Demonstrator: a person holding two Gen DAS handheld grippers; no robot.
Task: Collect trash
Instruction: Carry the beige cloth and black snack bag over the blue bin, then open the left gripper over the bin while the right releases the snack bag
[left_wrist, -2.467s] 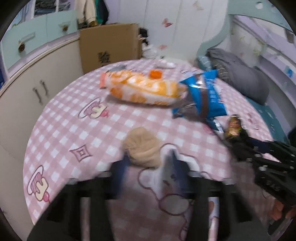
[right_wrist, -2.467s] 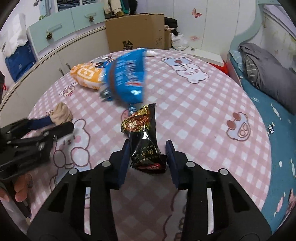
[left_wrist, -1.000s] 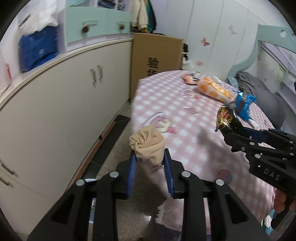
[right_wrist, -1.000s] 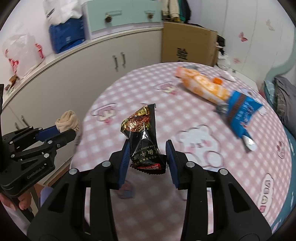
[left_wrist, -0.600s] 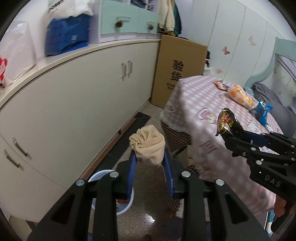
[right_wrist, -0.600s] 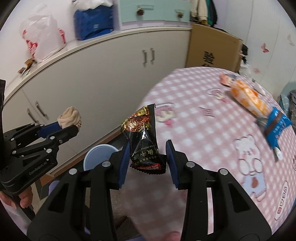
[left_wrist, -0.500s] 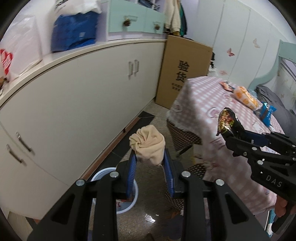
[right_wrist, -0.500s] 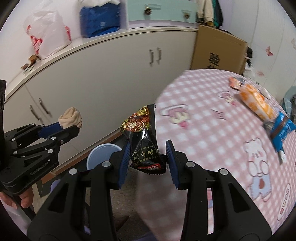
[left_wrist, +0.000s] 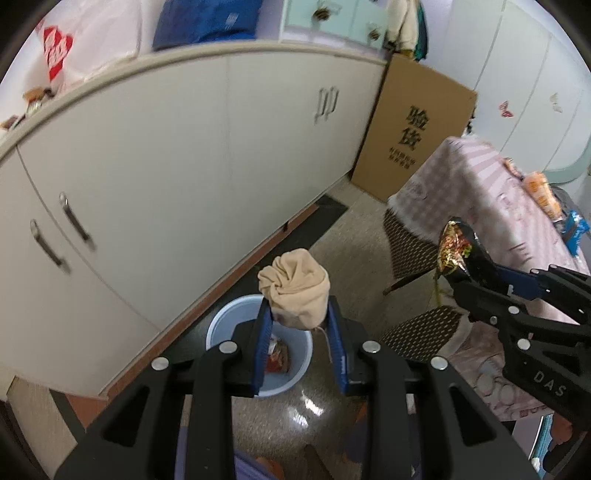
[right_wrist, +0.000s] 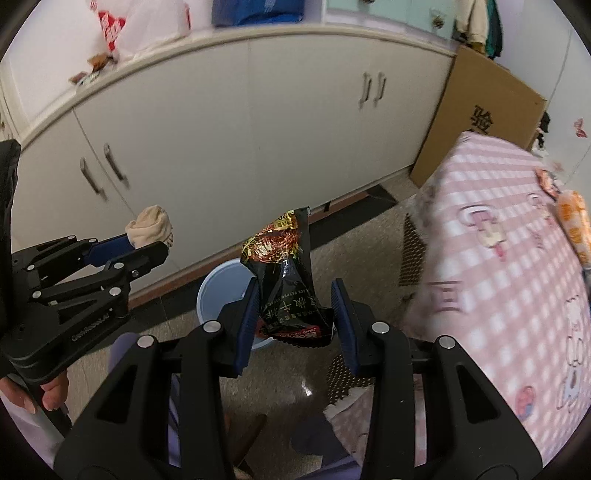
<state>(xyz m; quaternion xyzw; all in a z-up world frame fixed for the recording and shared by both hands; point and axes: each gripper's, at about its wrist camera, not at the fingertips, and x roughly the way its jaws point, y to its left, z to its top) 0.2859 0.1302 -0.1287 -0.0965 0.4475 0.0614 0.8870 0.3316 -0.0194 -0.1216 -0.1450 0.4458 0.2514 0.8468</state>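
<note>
Left gripper (left_wrist: 300, 334): closed on a beige cloth wad (left_wrist: 295, 286), held almost directly above the blue bin (left_wrist: 221, 325) on the floor. Right gripper (right_wrist: 295, 317): closed on a black snack wrapper (right_wrist: 286, 280), long axis upright, bin (right_wrist: 218, 286) seen below and slightly left. The left is judged nearer for release.

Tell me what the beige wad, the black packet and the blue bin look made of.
Beige wad: soft matte knit fabric, probably a sock; twisted folds, loose thread.
Black packet: glossy printed plastic film, crinkled with highlights.
Blue bin: smooth moulded plastic, apparently; even pale colour, thin round rim.
</note>
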